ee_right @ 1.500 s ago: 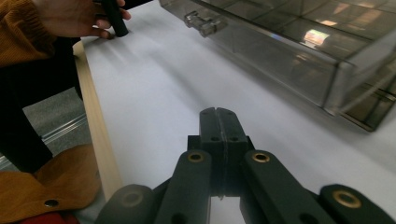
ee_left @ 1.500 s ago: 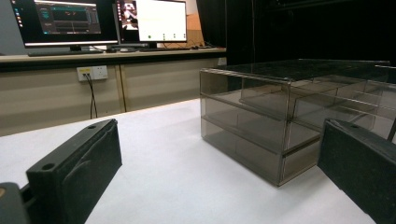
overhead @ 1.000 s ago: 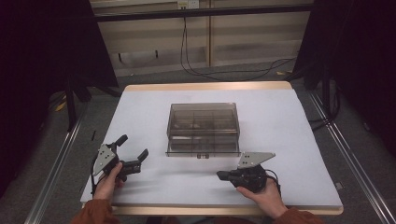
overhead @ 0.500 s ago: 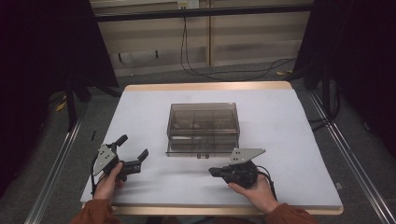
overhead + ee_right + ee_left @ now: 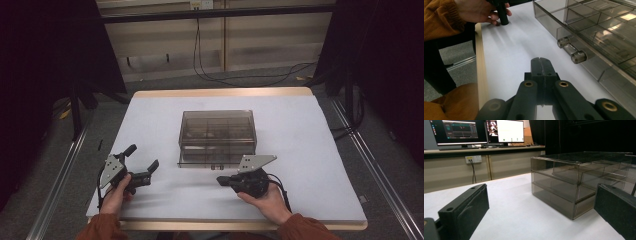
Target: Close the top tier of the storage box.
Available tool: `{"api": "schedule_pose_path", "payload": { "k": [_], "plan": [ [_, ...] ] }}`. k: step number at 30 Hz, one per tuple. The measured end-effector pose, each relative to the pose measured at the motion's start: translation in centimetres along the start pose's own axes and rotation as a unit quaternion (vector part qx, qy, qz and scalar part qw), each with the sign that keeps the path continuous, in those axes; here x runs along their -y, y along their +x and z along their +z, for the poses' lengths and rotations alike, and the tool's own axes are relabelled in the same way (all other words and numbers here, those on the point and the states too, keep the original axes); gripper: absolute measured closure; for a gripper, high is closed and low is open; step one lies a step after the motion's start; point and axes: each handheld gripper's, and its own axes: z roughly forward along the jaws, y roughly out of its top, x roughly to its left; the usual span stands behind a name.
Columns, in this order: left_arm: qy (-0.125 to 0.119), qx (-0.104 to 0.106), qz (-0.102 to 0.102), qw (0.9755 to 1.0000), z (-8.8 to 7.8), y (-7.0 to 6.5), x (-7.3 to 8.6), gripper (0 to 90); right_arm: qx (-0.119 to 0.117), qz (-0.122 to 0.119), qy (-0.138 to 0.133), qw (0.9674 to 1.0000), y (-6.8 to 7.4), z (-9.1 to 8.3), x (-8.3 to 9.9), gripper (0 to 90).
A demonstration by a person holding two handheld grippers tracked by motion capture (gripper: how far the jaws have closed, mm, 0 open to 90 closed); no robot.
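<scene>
Now, right gripper [image 5: 223, 180]: jaws together, near drawer handle [image 5: 571, 49].
Left gripper [image 5: 144, 160]: jaws apart, holding nothing.
Drawer box [image 5: 217, 136]: mid-table.

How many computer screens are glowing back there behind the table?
2. A dark computer screen sits at the far left of the wooden desk, and a bright white screen stands just right of it. Others may be hidden.

— What colour is the drawer box [image 5: 217, 136]?
— Smoky translucent grey, on a white table [image 5: 310, 145] with a pale wooden edge.
— And beside the box?
— Black grippers, left [image 5: 145, 172] and right [image 5: 223, 181]; the sleeve [image 5: 439, 17] is rust-orange corduroy.
</scene>
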Motion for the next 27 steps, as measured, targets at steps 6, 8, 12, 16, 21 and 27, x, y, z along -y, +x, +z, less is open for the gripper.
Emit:
{"api": "schedule_pose_path", "payload": {
  "k": [6,8,12,16,21,27],
  "plan": [
    [0.000,0.000,0.001,1.0000,0.0,0.0,0.0,0.0,0.000,-0.002,0.000,1.0000,-0.2,0.4,-0.4,90.0],
    [0.000,0.000,0.001,1.0000,0.0,0.0,0.0,0.0,0.001,-0.001,0.000,1.0000,-0.2,0.5,-0.4,90.0],
    [0.000,-0.001,0.001,1.0000,0.0,0.0,0.0,0.0,0.003,-0.001,-0.001,1.0000,-0.5,0.7,-0.5,90.0],
    [0.000,0.000,0.000,1.0000,0.0,0.0,0.0,0.0,0.004,-0.002,-0.002,1.0000,-0.7,0.8,-0.7,90.0],
    [0.000,0.000,0.001,1.0000,0.0,0.0,0.0,0.0,0.005,-0.003,0.004,1.0000,-0.8,1.2,-0.6,90.0],
    [-0.001,0.000,0.001,1.0000,0.0,0.0,0.0,0.0,0.009,-0.001,0.005,1.0000,-1.2,1.2,-0.6,90.0]
  ]
}}
